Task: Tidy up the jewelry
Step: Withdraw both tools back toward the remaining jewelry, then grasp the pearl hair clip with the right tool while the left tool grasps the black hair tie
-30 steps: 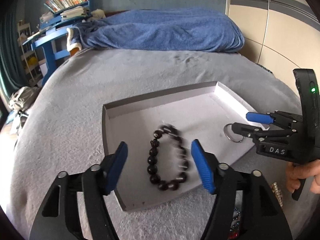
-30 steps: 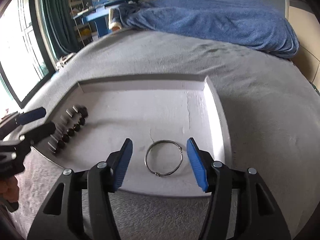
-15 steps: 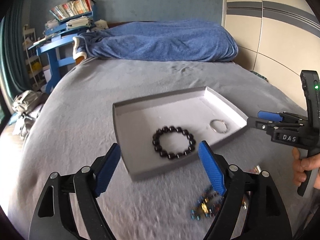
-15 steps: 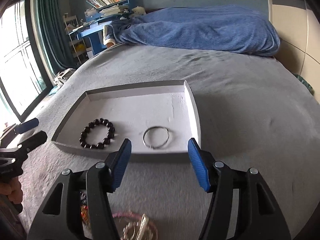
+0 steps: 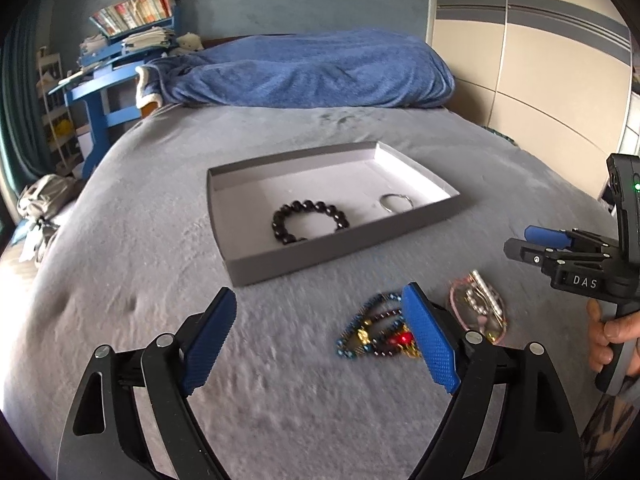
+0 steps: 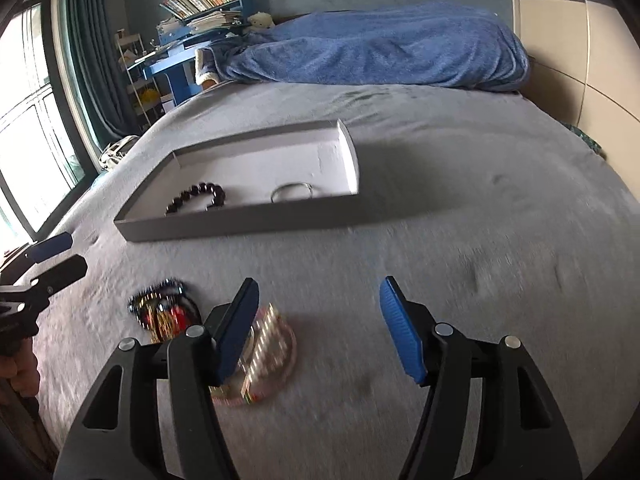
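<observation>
Nearest, the left gripper [image 5: 318,338] hangs over the grey fleece bedspread [image 5: 160,264] with its blue-padded fingers spreading wider and nothing between them, a tangled dark-blue, gold and red beaded bracelet [image 5: 374,332] lying just outside its right finger. The right gripper [image 6: 318,330] likewise has its fingers opening on bare cover, a blurred pink-rimmed coil of pale beads [image 6: 268,354] partly behind its left finger. Beyond both pairs of fingertips, a shallow grey cardboard tray [image 5: 304,258] holds a black round-bead bracelet [image 5: 310,222] and a thin silver ring-shaped bangle [image 5: 396,202], apart; a rumpled blue blanket [image 5: 312,70] lies farthest.
</observation>
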Motion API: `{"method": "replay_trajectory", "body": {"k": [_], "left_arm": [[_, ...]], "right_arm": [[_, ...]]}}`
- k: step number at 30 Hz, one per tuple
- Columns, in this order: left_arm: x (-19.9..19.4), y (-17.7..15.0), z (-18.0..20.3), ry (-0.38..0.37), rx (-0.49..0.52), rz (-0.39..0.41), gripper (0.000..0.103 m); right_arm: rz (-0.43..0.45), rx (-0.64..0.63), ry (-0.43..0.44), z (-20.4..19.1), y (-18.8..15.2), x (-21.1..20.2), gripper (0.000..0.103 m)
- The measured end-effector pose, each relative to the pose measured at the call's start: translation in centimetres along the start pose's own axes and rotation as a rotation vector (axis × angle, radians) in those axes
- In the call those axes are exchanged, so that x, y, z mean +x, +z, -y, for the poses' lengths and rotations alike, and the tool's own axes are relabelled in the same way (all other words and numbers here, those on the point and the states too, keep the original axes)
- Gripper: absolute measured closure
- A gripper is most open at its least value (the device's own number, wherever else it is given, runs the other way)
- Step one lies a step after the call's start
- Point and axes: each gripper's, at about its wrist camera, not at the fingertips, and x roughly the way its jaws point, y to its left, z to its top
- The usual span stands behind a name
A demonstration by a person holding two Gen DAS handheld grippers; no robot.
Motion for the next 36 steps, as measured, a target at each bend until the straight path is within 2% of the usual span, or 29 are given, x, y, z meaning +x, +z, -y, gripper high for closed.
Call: {"method": "replay_trajectory", "body": {"k": [10, 18, 21, 23, 25, 29, 33, 35, 36], "left_arm": [[0.3, -1.5, 1.4, -0.03, 0.028, -0.024, 0.016], [1.1, -2.2, 2.6, -0.042, 0.076, -0.056, 0.017], [1.6, -2.5, 2.8, -0.043, 0.09, -0.084, 0.023], [2.1, -2.7, 2.7, -0.034, 0.091, -0.108, 0.035], [2.4, -2.6, 2.5, -0.037, 0.077, -0.119, 0.039], [2.3, -2.2, 2.7, -0.097, 0.052, -0.109, 0.042], [3.1, -1.6, 4.2, -0.137, 0.082, -0.107, 0.045], [3.5, -1.4, 4.7, -0.148, 0.093, -0.111, 0.051], [3.6, -1.3, 4.9, -0.15, 0.098, -0.113, 0.052]], "right_arm": [[0.017, 0.051, -0.01, 2.5, -3.4, -2.2, 0.04], [0.0, 0.036, -0.004, 3.2, -4.4, -2.4, 0.04], [0.002, 0.029, 0.009, 2.8, -4.3, -2.4, 0.04], [0.0, 0.017, 0.022, 2.4, -4.3, -2.2, 0.04], [-0.008, -0.001, 0.036, 1.8, -4.3, -1.9, 0.04], [-0.021, -0.032, 0.062, 0.6, -4.3, -1.5, 0.04], [-0.037, -0.05, 0.073, -0.1, -4.4, -1.0, 0.04], [-0.038, -0.052, 0.077, -0.2, -4.4, -0.9, 0.044], [-0.039, -0.051, 0.082, -0.3, -4.4, -0.9, 0.05]]}}
